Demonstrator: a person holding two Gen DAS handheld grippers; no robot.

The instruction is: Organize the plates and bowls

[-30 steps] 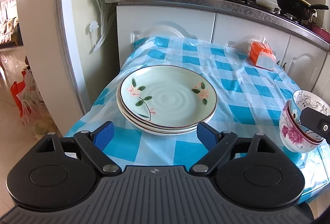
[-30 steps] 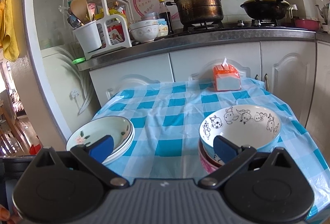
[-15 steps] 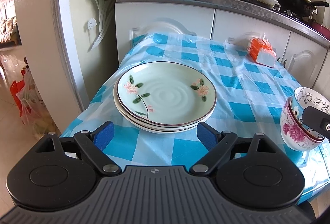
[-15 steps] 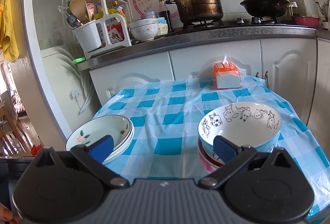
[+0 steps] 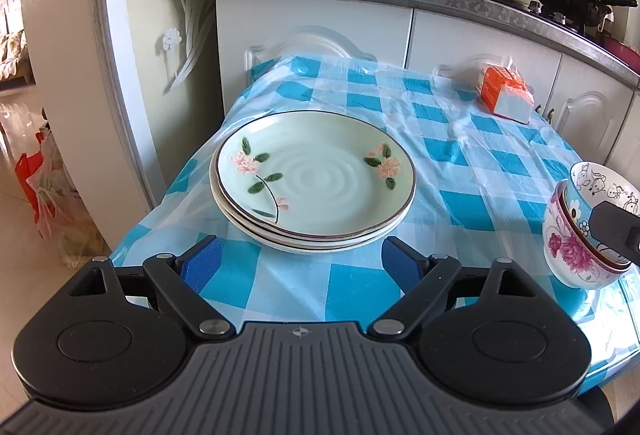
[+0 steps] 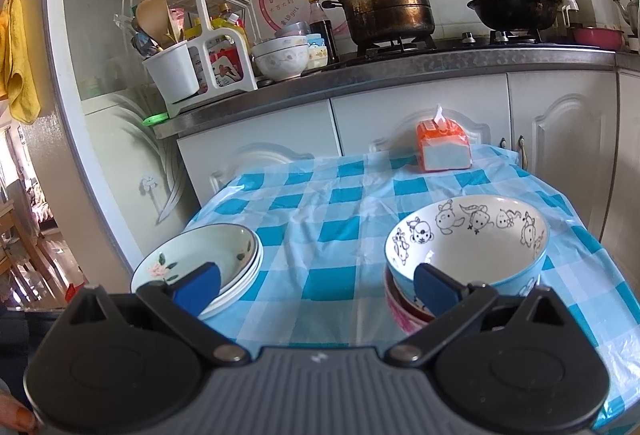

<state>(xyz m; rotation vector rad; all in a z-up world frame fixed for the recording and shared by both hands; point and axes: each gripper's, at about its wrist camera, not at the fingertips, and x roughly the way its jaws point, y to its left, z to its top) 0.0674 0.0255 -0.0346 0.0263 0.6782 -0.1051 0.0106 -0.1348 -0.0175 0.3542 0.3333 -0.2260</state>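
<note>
A stack of pale green plates (image 5: 316, 183) with pink flowers lies on the checked tablecloth, just beyond my left gripper (image 5: 300, 265), which is open and holds nothing. The same plate stack (image 6: 208, 259) shows at lower left in the right wrist view. A blue-and-white cartoon bowl (image 6: 468, 239) sits nested in a pink flowered bowl (image 6: 400, 311) near the table's right front. My right gripper (image 6: 316, 287) is open, its right fingertip close in front of the bowl's near rim; contact cannot be told. In the left wrist view the nested bowls (image 5: 580, 231) stand at far right.
An orange tissue pack (image 6: 444, 147) stands at the table's far edge against white cabinets (image 6: 420, 123). On the counter above are a utensil rack (image 6: 192, 59), stacked bowls (image 6: 280, 59), a steamer pot (image 6: 388, 7) and a wok (image 6: 516, 7). A pillar (image 5: 72, 75) flanks the table's left.
Both grippers have drawn back slightly toward the near edge of the table; the plates and bowls have stayed in place. Both stay open.
</note>
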